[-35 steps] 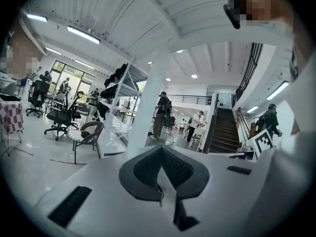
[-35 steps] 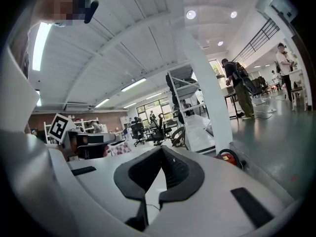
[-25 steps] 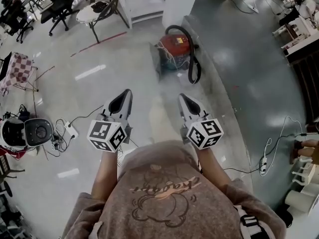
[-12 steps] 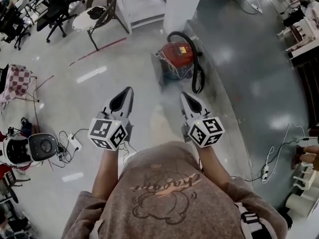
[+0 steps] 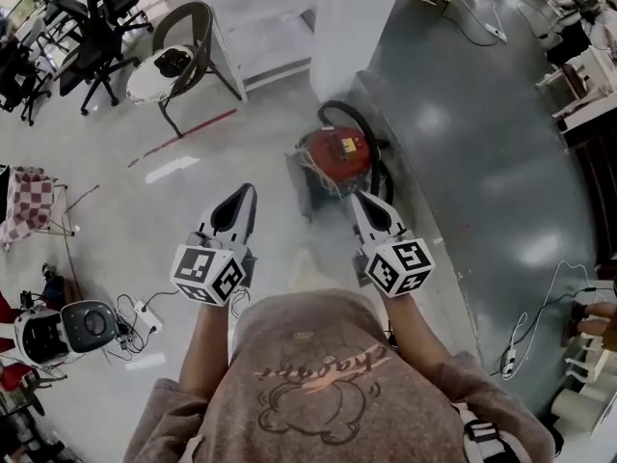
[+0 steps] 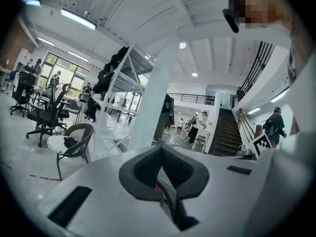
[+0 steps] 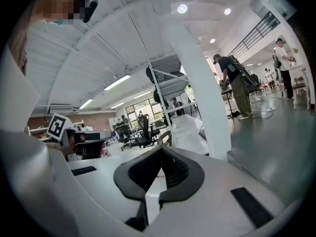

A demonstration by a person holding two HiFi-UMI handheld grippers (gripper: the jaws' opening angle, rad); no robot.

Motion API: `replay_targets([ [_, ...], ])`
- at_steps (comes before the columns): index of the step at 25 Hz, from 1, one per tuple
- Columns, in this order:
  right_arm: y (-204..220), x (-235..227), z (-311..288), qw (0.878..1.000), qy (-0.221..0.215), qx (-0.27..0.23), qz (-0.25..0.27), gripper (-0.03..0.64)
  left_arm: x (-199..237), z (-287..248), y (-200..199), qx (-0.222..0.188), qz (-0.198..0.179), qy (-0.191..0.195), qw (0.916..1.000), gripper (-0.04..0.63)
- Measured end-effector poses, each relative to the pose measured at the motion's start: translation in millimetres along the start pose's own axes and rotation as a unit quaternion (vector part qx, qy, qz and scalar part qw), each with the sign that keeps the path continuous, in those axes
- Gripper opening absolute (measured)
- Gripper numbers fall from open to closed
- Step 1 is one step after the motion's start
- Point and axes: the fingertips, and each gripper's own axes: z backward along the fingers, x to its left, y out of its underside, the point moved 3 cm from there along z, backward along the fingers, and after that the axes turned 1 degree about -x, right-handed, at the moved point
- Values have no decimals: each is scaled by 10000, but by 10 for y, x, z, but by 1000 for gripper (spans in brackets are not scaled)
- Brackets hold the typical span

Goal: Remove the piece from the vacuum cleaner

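**Vacuum ahead, both grippers empty**

Red vacuum cleaner (image 5: 337,154) sits on the floor at frame center, at the foot of the white pillar (image 5: 352,17). Just below it are the left gripper (image 5: 245,193) and right gripper (image 5: 360,201): 2 jaw pairs pressed together, holding nothing, clear of it.

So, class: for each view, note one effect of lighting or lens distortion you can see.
Head view: bright glare patches on the glossy floor around the round red vacuum cleaner. Left gripper view: black vignette at the corners. Right gripper view: the white pillar bows from wide-angle distortion.
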Motion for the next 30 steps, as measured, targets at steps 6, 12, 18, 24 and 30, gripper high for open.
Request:
replay_targets([
  [6, -171, -205, -326, 9996, 240, -98, -54, -2, 228, -432, -107, 98, -15, 177, 9998, 2],
  [12, -260, -301, -566, 9975, 647, -238, -122, -2, 440, -831, -254, 216, -93, 626, 9978, 3],
  [18, -331, -311, -762, 9925, 1078, -505, -275, -2, 587, -1129, -380, 381, -245, 1141, 9924, 2],
  [24, -335, -276, -910, 9911, 1149, -546, -396, 157, 667, -1328, -401, 550, -289, 1719, 9831, 152],
  [30, -131, -435, -976, 9889, 1403, -234, -434, 245, 641, -1565, -185, 1064, -876, 2508, 9582, 299],
])
